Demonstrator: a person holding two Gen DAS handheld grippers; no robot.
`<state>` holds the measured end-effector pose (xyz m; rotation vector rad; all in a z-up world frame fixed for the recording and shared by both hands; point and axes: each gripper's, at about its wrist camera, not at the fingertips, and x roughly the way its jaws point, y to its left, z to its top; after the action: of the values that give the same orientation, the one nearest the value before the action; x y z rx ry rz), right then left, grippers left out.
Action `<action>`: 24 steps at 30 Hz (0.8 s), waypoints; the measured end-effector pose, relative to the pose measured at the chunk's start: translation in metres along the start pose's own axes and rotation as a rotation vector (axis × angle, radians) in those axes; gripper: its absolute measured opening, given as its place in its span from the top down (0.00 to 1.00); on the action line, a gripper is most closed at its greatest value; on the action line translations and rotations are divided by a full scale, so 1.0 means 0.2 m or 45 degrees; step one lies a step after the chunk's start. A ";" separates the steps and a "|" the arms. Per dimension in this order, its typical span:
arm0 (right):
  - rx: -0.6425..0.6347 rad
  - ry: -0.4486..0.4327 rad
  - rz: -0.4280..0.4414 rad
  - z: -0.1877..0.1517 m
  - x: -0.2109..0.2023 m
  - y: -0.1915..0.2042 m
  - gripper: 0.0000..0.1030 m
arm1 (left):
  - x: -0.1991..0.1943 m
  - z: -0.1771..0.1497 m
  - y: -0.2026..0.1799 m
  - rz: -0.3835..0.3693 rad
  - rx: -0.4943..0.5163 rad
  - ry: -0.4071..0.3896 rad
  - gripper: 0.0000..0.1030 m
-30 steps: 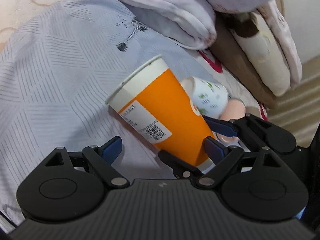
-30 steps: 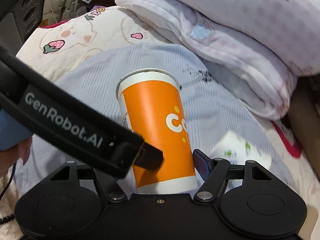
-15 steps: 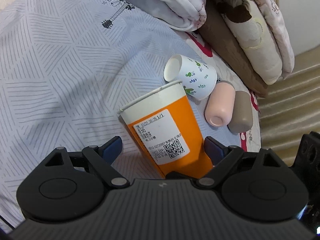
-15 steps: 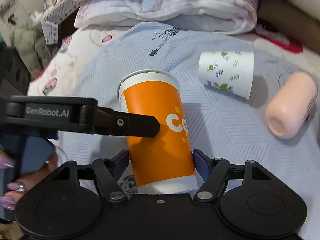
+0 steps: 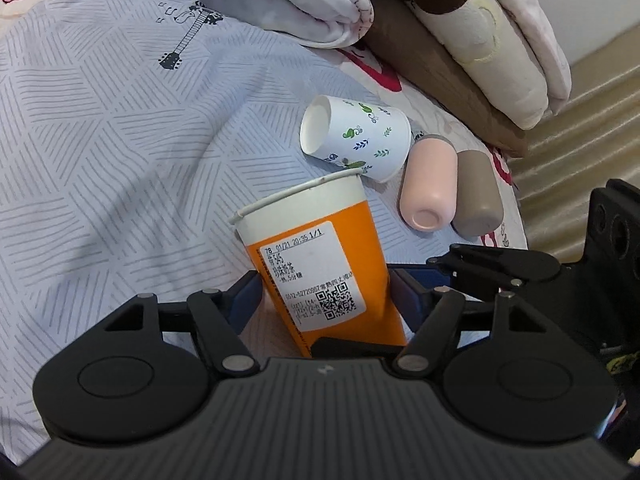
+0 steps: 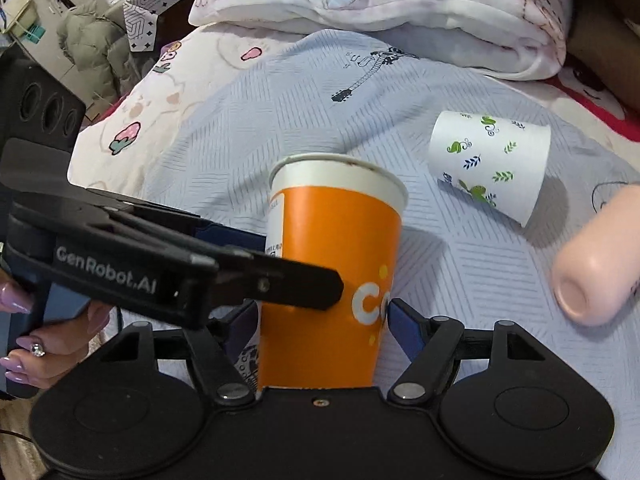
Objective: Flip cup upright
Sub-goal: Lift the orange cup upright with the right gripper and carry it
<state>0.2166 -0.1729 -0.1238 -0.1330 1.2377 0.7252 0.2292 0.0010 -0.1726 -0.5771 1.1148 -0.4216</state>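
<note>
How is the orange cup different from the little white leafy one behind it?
The orange cup stands mouth-up between both tongs; the white leaf-print cup lies on its side on the bedsheet, untouched. The orange cup looks taller and carries a printed label; the white one is squat with leaf sprigs. Both look like paper cups with white rims.

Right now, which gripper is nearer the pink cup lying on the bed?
Right. The right gripper flanks the orange cup, and the pink cup lies just off its right side. The left gripper reaches the orange cup from the opposite, left side.
</note>
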 end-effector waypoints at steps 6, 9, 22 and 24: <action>-0.002 -0.024 -0.011 -0.01 0.00 -0.01 0.26 | 0.01 0.01 0.00 -0.004 0.024 0.003 0.32; -0.021 -0.035 -0.031 -0.03 0.00 0.00 0.26 | 0.02 0.01 0.00 -0.010 0.017 0.016 0.30; -0.200 -0.197 -0.165 -0.06 -0.07 0.11 0.27 | -0.07 -0.05 -0.15 0.047 0.289 -0.165 0.31; -0.273 -0.246 -0.220 -0.08 -0.08 0.15 0.26 | -0.09 -0.04 -0.16 0.055 0.327 -0.193 0.31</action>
<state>0.1854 -0.1645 -0.1060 -0.3346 0.9501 0.7014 0.2132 -0.0159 -0.1430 -0.3516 0.9095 -0.4674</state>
